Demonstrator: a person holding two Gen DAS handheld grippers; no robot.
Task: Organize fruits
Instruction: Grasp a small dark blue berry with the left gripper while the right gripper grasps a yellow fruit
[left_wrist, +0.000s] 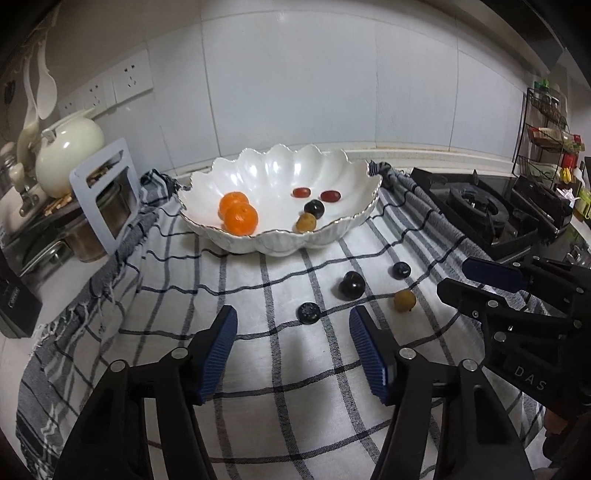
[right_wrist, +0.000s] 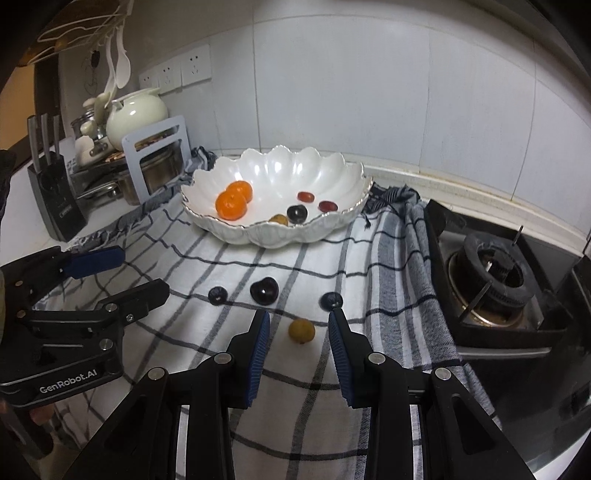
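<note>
At the left of the right wrist view my left tool (right_wrist: 122, 273) hangs over the checked cloth (right_wrist: 236, 413), its fingers spread wide and holding nothing. In its own view it (left_wrist: 293, 328) frames bare cloth, with a dark berry (left_wrist: 308, 312) lying just ahead, between the fingertips but untouched. Right of that berry, in the middle of the frame, sit a dark plum (left_wrist: 352, 285), another berry (left_wrist: 401, 270) and a tan longan (left_wrist: 405, 301), all loose on the table. Above them, at upper centre, the white scalloped bowl (left_wrist: 332, 236) holds two oranges (left_wrist: 241, 219), two red grapes (left_wrist: 301, 192), a plum and a longan. My right tool (right_wrist: 299, 325) is also wide open and empty; the loose longan (right_wrist: 301, 331) lies between its fingertips, clear of both pads. The stove burner (right_wrist: 491, 280) sits at the right edge.
</note>
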